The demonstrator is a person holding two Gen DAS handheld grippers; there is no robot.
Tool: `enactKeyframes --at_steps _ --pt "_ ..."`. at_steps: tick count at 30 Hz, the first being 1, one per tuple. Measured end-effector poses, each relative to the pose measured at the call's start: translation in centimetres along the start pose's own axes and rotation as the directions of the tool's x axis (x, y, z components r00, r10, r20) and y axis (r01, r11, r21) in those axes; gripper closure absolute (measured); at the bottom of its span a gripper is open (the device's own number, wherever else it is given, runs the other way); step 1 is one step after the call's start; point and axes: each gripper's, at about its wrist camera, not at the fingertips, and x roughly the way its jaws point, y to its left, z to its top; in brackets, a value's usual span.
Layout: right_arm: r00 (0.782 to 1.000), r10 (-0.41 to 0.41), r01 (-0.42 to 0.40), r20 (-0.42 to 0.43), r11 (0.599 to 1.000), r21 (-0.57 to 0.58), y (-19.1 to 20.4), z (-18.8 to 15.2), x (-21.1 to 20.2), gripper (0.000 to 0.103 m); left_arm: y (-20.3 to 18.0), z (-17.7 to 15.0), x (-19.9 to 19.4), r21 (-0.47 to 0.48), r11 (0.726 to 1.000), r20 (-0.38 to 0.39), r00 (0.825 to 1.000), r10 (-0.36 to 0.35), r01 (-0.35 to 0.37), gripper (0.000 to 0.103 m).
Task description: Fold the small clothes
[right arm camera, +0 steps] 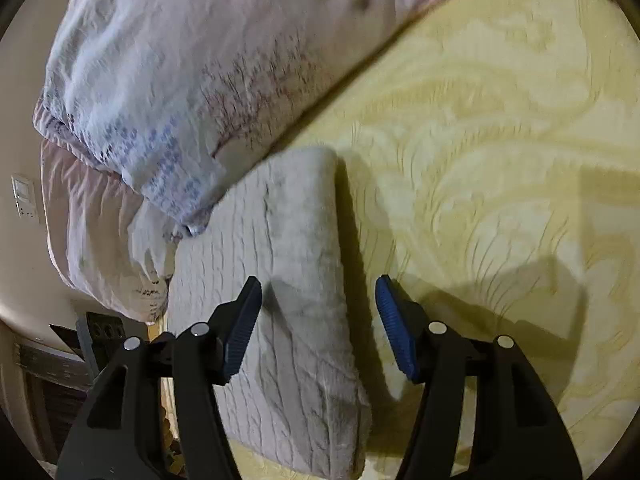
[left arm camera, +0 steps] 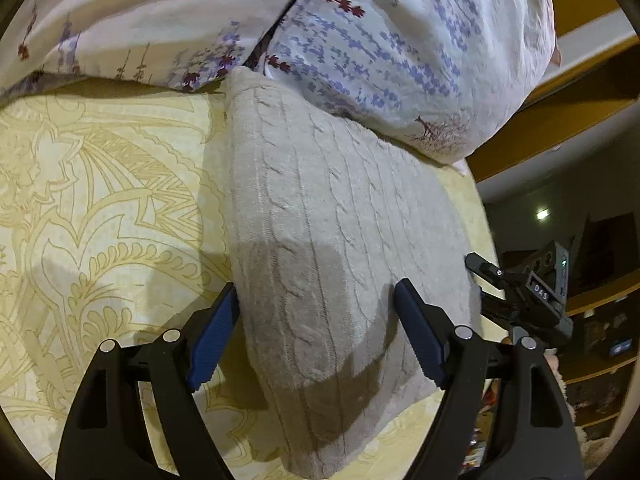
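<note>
We hold 2 grippers over a bed spread with a yellow patterned bedcover (left arm camera: 100, 184), and on it lies a beige cable-knit garment (left arm camera: 320, 240), folded into a thick oblong with a rounded fold along one long side. Its far end touches a pillow (left arm camera: 400, 60) in a white case printed with blue and dark red flowers, and the near end reaches toward us. Our left gripper (left arm camera: 316, 328) hangs above the near part of the knit with its jaws spread wide, the blue pads (left arm camera: 214, 340) standing apart on either side of the fabric and gripping nothing; we cannot tell whether the tips touch the wool. Our right gripper (right arm camera: 318, 328) is likewise wide open and empty, set over the rounded fold of the garment (right arm camera: 296, 280), 1 pad over the knit and the other over the bedcover (right arm camera: 500, 160) beside it. In the left wrist view the right gripper's black body (left arm camera: 528, 300) shows just past the garment's edge. In the right wrist view the pillow (right arm camera: 180, 80) lies on the far corner of the knit, and the picture is somewhat blurred.
</note>
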Motion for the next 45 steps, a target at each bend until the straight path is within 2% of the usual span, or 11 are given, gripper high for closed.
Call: enactKeyframes --at_steps 7,20,38,42,45 --pt "0.998 0.052 -0.052 -0.021 0.999 0.0 0.4 -0.2 1.0 0.04 -1.0 0.1 0.6 0.032 0.998 0.0 0.999 0.053 -0.053 0.023" --pt "0.989 0.127 -0.128 -0.071 0.992 -0.017 1.3 -0.3 2.3 0.042 -3.2 1.1 2.5 0.088 0.988 -0.006 0.991 0.131 -0.13 0.021" --pt "0.986 0.142 -0.143 -0.084 0.99 -0.012 1.8 -0.3 2.7 0.047 -3.3 1.7 3.4 0.072 0.989 -0.027 0.991 0.128 -0.126 0.019" --pt "0.981 0.166 -0.164 -0.096 0.986 0.03 1.3 -0.6 3.0 0.064 -3.2 1.7 3.3 0.055 0.993 -0.03 0.994 0.107 -0.105 0.019" --pt "0.972 0.22 -0.213 -0.081 0.973 0.086 0.6 -0.8 2.9 0.068 -2.7 1.6 2.7 0.03 0.997 -0.014 0.998 0.065 -0.064 0.026"
